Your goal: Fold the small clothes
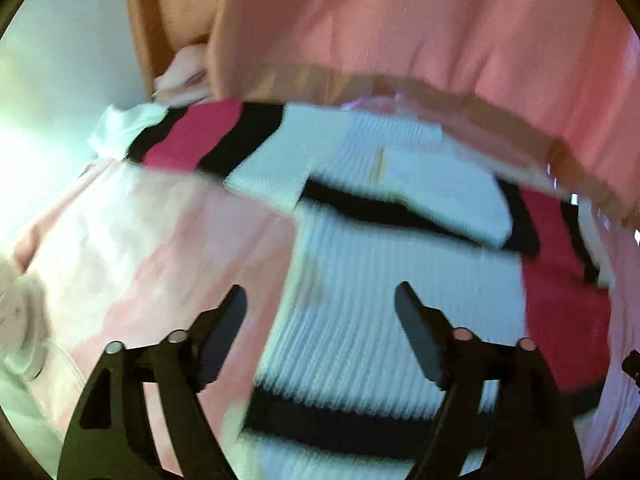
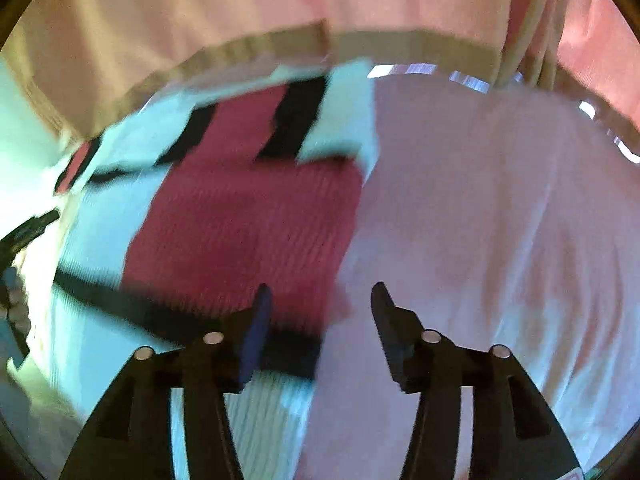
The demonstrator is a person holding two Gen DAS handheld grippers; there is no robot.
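A small knit sweater [image 1: 360,272], white with black stripes and red blocks, lies spread on a pink cloth [image 1: 140,248]. Its sleeves are folded in across the chest. My left gripper [image 1: 320,300] is open and empty, just above the sweater's white body near the lower hem. In the right wrist view the same sweater [image 2: 240,220] shows its red panel and a black stripe. My right gripper [image 2: 320,296] is open and empty over the sweater's right edge, where it meets the pink cloth [image 2: 500,240]. Both views are motion-blurred.
A person in a pink top [image 1: 400,20] stands at the far edge of the table, also in the right wrist view [image 2: 280,0]. A white crumpled garment [image 1: 120,128] lies at the sweater's far left. The other gripper [image 2: 24,236] shows at the left edge.
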